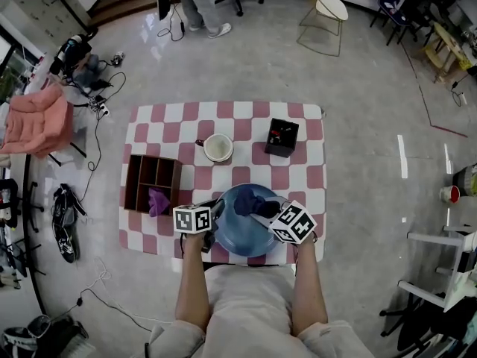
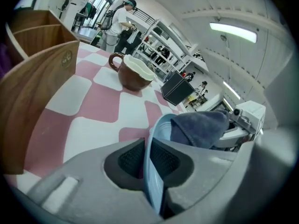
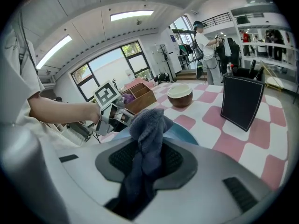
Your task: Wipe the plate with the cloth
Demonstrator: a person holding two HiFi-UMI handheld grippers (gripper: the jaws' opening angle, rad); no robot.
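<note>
From your head view, the plate (image 1: 242, 237) sits at the desk's (image 1: 302, 171) near edge. Your left tongs (image 1: 218, 213) are at its left rim, and your right tongs (image 1: 262, 209) hold the cloth (image 1: 252, 198) over it.

Left gripper view: the tongs are pinched on the rim, with the plate edge-on.

Right gripper view: the tongs are clamped on the cloth, which runs lengthwise forward, bunched end toward the plate. Wiping looks barely begun.

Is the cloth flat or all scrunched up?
Scrunched up: the cloth bulges in a wad from the shut right gripper.
</note>
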